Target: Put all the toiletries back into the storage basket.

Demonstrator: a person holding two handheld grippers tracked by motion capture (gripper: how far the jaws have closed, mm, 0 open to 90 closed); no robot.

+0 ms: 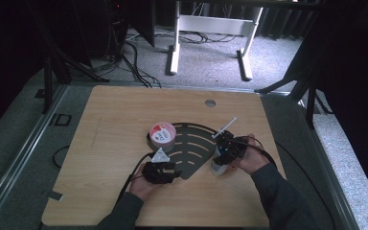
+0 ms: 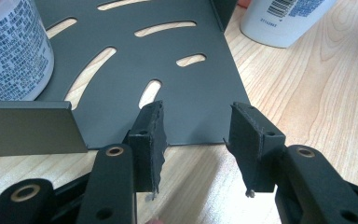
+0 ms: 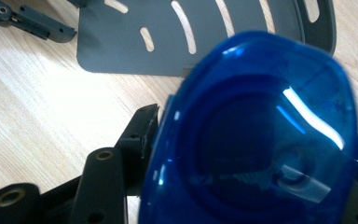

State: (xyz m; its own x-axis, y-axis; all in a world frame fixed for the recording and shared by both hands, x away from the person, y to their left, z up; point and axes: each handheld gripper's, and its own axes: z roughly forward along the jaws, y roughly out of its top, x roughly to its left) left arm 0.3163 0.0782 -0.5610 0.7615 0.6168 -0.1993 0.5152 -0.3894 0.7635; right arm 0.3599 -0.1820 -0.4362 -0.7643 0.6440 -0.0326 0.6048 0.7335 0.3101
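Note:
A dark metal slotted rack (image 1: 191,148) lies flat on the wooden table. On its far left corner stands a round white tub (image 1: 163,134) with a red and white lid, seen close in the left gripper view as a printed white tub (image 2: 9,51). My left gripper (image 1: 175,173) is open at the rack's near corner (image 2: 196,93), with nothing between its jaws (image 2: 196,135). My right gripper (image 1: 223,160) points down over a white bottle (image 1: 217,168) (image 2: 289,18) beside the rack's right edge. It is shut on the bottle's translucent blue cap (image 3: 256,130), which hides the right jaw.
The table has a round grommet hole (image 1: 210,102) near its far edge. Beyond it stand white desk legs (image 1: 172,52) and floor cables (image 1: 134,62). Black cables trail from both grippers across the table. Bare wood lies to the left and in front.

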